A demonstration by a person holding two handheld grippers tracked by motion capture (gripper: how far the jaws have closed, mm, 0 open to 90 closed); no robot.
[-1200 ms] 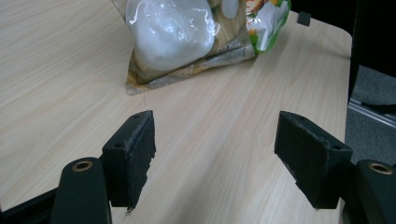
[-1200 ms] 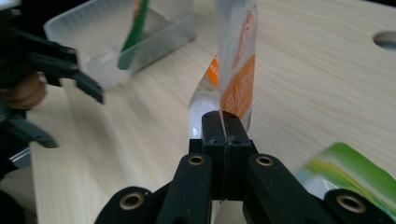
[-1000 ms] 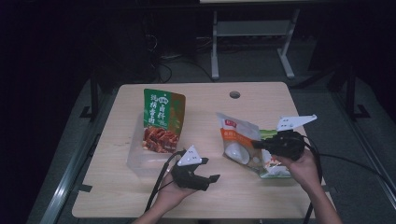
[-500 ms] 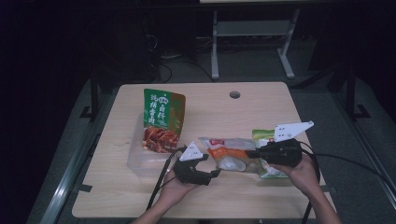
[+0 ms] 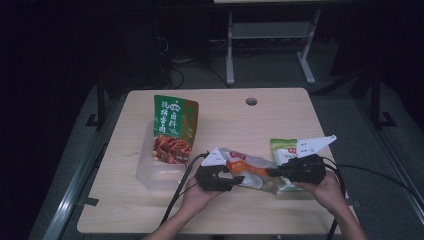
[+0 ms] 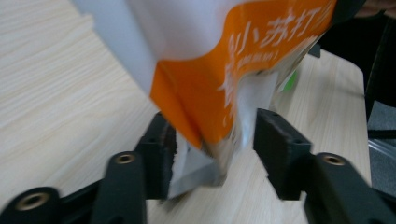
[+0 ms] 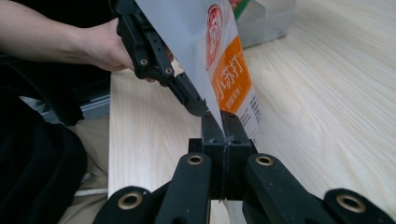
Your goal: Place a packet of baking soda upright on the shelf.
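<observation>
Dark floor surrounds the pale wooden table (image 5: pixel 280 125), where a clear tub (image 5: pixel 150 172) holding a green pouch (image 5: pixel 172 127) serves as landmark. Just right of that tub, the orange-and-white snack bag (image 5: pixel 245 172) hangs between both tools. The right gripper (image 7: pixel 223 135) is clamped on the bag's sealed edge; the left gripper (image 6: pixel 212 140) has just been closing around the opposite corner, pads not yet pressing. I judge the bag light, crinkly, slippery, its contents crushable: pinch the flat seams only.
</observation>
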